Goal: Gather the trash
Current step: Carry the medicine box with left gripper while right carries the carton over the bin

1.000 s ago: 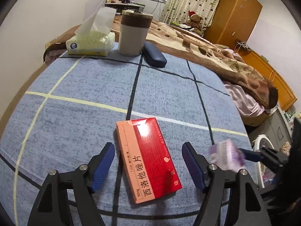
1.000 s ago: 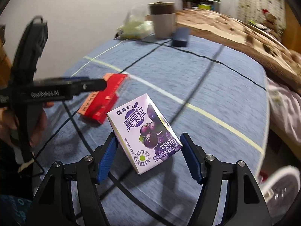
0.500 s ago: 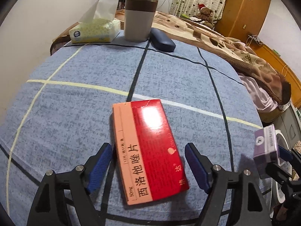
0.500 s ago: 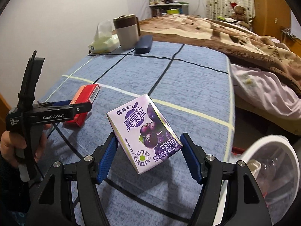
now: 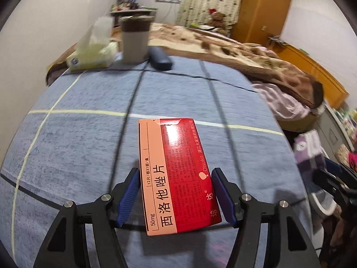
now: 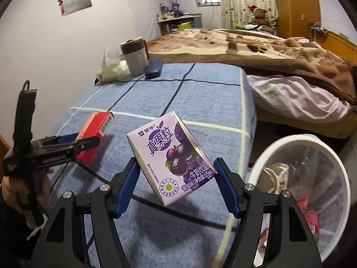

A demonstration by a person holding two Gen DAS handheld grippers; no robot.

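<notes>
R claw [image 6: 176, 185] clamped on purple drink carton [image 6: 171, 154], held in air nr white bin [image 6: 334, 163]. L claw [image 5: 175, 197] pads tight vs red pill box [image 5: 176, 174] on blue tabletop [image 5: 78, 134]. Step: carry-to-bin. Next, likely: R over rim, release; L lifts box.

Red medicine box [image 5: 178, 174], orange side strip, flap end torn, lifted off the blue tabletop cloth. Purple grape milk-drink carton [image 6: 171, 158] tilted, held airborne beside white trash bin [image 6: 267, 151] containing wrappers.
</notes>
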